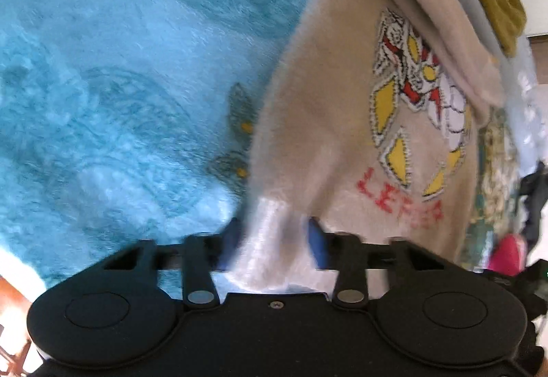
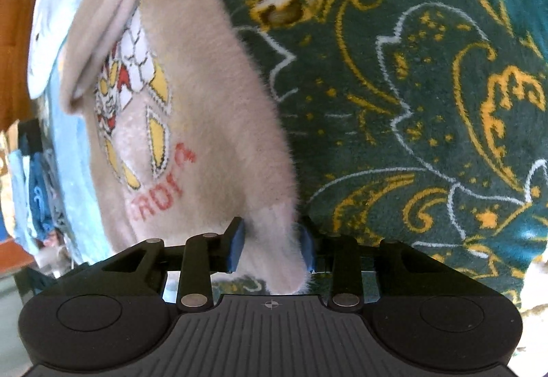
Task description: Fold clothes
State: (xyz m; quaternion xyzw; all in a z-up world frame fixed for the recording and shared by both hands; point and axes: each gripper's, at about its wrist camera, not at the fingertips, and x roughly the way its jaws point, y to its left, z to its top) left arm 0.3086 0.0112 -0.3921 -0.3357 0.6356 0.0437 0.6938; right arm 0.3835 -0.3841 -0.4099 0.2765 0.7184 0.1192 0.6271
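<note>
beige sweater [image 1: 325,123] edges pinched by left gripper [image 1: 274,240] and, seemingly, right gripper [image 2: 272,245].

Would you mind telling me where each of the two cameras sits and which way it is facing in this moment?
Left wrist: on the left gripper, looking along its fingers at the beige sweater over a light blue blanket; its black body and blue pads show.
Right wrist: on the right gripper, looking at the same sweater over a dark green patterned blanket; its black body shows.
Shared: the sweater with its embroidered motif, pinched by both.
</note>
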